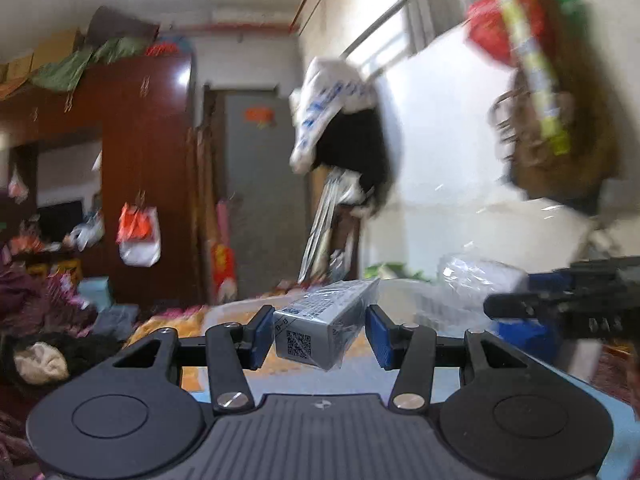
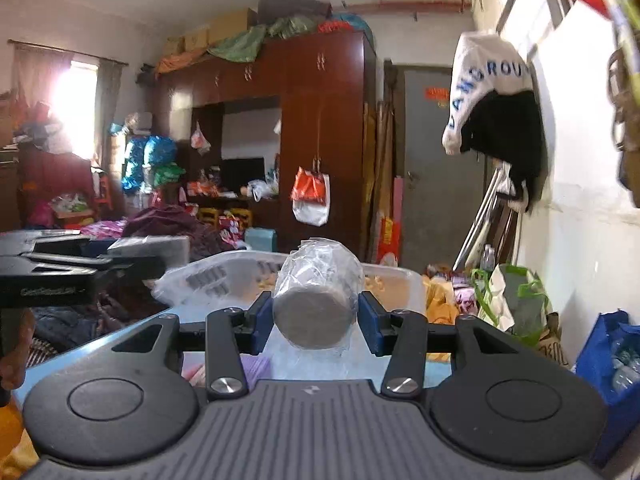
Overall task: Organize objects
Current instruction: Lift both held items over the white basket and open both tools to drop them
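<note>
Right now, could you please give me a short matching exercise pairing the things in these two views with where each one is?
Things:
1. box
2. wrapped roll
3. basket
4. orange and white bag

Places:
A. hanging on the wardrobe
B. between the left gripper pads
C. between the right gripper pads
D. just beyond the roll

Pairs: 1-B, 2-C, 3-D, 4-A

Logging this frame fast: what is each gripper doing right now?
Left gripper: shut on the grey box in clear wrap.
Right gripper: shut on the plastic-wrapped cylinder.
</note>
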`<state>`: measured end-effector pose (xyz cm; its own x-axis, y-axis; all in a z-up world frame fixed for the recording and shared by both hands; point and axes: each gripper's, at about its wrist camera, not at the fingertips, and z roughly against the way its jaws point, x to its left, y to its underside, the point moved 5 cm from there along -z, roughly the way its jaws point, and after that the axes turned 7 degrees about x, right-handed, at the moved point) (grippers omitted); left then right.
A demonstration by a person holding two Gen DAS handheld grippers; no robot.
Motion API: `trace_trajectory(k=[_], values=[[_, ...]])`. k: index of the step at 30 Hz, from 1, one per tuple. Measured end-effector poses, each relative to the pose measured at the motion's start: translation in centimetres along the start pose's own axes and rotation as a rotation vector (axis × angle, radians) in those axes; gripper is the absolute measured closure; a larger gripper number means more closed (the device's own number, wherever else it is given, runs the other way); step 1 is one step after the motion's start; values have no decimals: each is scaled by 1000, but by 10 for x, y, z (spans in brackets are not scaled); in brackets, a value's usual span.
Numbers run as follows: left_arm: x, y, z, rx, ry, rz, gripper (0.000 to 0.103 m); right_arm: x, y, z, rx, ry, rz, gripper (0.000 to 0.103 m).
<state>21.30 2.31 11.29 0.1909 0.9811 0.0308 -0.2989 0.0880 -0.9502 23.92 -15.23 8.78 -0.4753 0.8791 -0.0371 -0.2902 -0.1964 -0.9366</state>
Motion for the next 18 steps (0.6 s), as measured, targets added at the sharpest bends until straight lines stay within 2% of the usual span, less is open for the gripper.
trace_trajectory(k=[2,5,8,9,10,12,13,14,17,18], values=[[8,-13,-31,62,-10,13,50,-5,-6,-28,42,22,-9,54],[16,-19,-64,135,-36,29,50,-12,-9,-54,81,9,-38,54],[17,-15,-83,191,-48,17,49,-14,-5,-66,120,23,-30,53],[17,-13,-86,200,-51,14,44,-14,-4,-67,125,19,-32,51],[18,-12,-86,194,-65,10,26,-14,-4,-64,110,22,-37,47],[21,-11,-75,141,-87,5,0,-15,-5,-48,62,34,-34,5],[23,-10,-66,105,-94,10,0,-16,-5,-37,30,40,-33,0],[24,-9,-58,87,-91,20,0,-16,-4,-28,10,38,-32,0],[30,-2,-21,-14,-5,62,0,-15,13,8,-18,13,-42,0],[31,5,-9,-19,12,70,0,-15,24,20,-22,9,-42,0]])
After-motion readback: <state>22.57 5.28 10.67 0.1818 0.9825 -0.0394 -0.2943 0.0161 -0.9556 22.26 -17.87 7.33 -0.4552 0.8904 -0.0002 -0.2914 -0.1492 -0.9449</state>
